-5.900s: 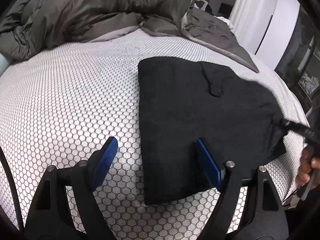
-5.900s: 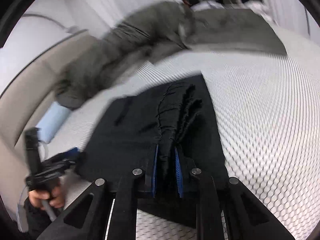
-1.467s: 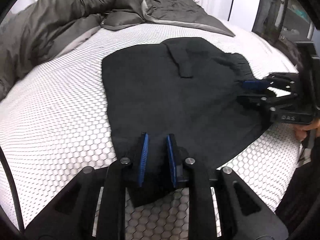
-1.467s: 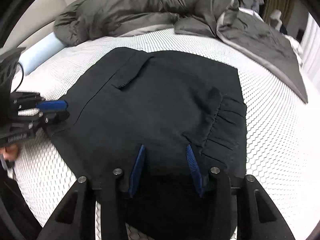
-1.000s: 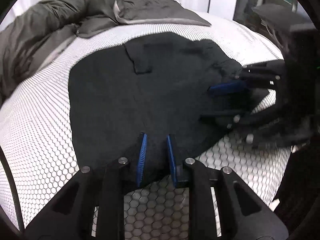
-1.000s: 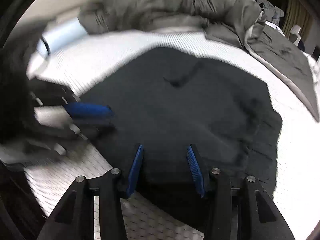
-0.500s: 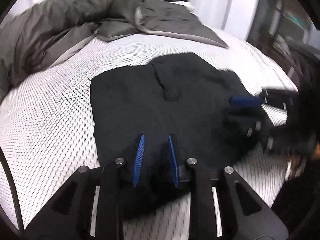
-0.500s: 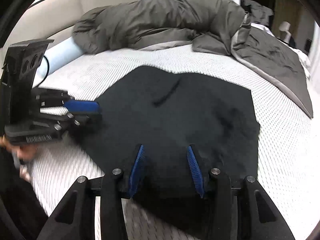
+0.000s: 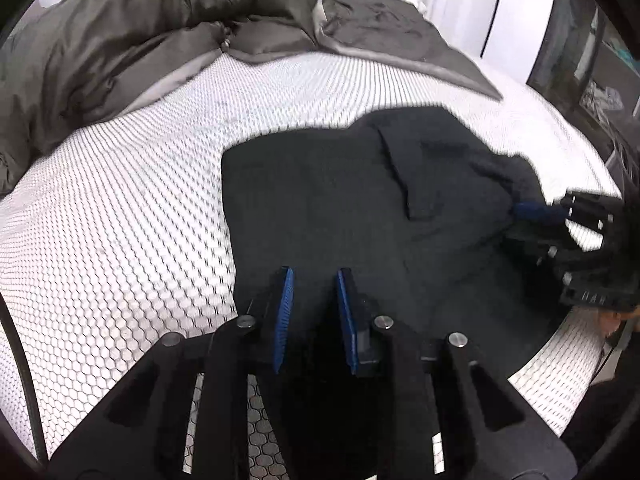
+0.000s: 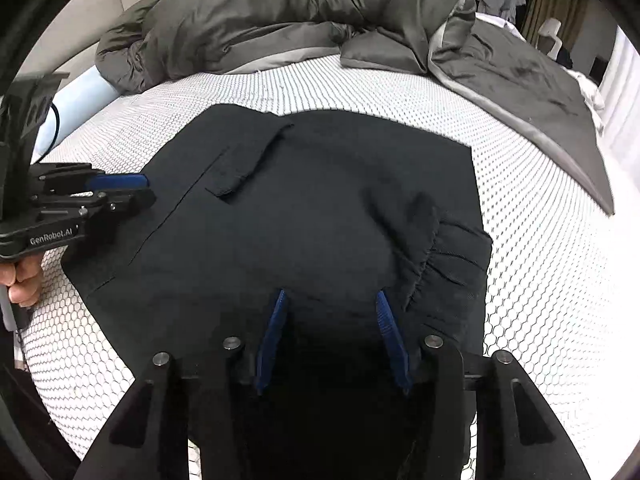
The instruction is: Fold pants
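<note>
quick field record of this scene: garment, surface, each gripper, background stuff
garment: folded black fabric pants, lying flat, flap pocket facing up
surface: white honeycomb-mesh mattress
left gripper: at the near edge of the pants, jaws narrowly apart with dark fabric between them; grip unclear
right gripper: at the gathered waistband end, jaws apart
background: rumpled grey duvet at the far side; pale blue bolster beside it

White honeycomb-patterned mattress (image 10: 540, 264); grey duvet (image 10: 280, 12) bunched along its far edge; pale blue bolster (image 10: 80, 92) at its left corner
</note>
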{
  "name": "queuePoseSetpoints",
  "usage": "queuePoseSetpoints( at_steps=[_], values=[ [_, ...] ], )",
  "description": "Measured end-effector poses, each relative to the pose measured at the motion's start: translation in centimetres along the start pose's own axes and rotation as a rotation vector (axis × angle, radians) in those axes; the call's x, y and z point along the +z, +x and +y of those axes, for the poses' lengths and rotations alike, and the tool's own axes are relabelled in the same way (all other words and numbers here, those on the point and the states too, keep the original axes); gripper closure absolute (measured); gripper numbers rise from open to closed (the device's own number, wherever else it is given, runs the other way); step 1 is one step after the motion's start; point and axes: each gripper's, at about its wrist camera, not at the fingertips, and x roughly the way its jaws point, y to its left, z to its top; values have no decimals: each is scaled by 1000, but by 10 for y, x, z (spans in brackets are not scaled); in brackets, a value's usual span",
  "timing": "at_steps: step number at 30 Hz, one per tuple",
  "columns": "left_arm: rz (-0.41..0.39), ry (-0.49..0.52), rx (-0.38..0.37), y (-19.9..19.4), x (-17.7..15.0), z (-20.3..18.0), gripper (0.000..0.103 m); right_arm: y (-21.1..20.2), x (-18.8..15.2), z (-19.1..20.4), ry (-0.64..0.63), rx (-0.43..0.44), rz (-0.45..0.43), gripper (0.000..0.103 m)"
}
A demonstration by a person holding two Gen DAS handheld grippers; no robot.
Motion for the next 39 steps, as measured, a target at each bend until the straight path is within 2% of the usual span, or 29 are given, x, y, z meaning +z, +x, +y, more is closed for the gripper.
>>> queuePoseSetpoints(
  at_steps=[2,3,6,8,10,12,13,15,16,18,21,22,24,26,30,32,33,34,35,37,39],
  values=[
    [-41,-7,1,-4,10,0,82,-3,10,6,33,62,-37,55],
    [-44,-19,11,-1,16,0,82,-3,16,9,44,63,-54,55],
    [-3,-64,18,20,21,2,82,10,39,24,44,12,-79,55],
    [21,-62,44,33,22,3,82,28,46,29,55,32,-35,56],
    [32,-72,35,36,24,5,82,39,43,29,39,-8,17,56],
    [37,-94,60,35,23,13,82,37,38,14,7,-94,35,56],
    [39,-97,79,33,22,15,82,31,34,-2,21,-164,47,58],
    [38,-93,95,29,17,18,82,18,27,-30,88,-69,39,60],
    [36,-95,82,26,16,19,82,7,23,-42,117,25,10,60],
    [36,-129,31,14,13,24,81,-18,18,-56,159,97,-43,58],
    [16,-192,-2,-8,6,38,73,-56,2,-86,259,85,-115,53],
    [8,-207,-12,-14,1,40,70,-59,-3,-93,297,91,-111,53],
    [10,-236,-58,-19,-9,43,65,-60,-23,-112,391,169,-79,53],
    [32,-234,-104,-17,-17,39,64,-57,-37,-114,393,204,-56,53],
    [47,-137,-26,-11,-27,18,60,-65,-56,-110,340,158,-26,53],
    [51,-126,-18,-8,-28,15,58,-62,-66,-112,342,149,9,54],
    [51,-126,-16,-7,-28,14,58,-57,-69,-115,344,151,31,59],
    [51,-127,-17,-7,-28,14,57,-49,-76,-115,346,156,64,86],
    [51,-129,-18,-7,-28,14,57,-40,-83,-114,347,183,96,100],
    [51,-127,-19,-5,-27,14,57,-40,-87,-111,345,220,82,101],
    [53,-133,-21,-5,-26,17,57,-62,-86,-112,348,274,17,101]
  ],
)
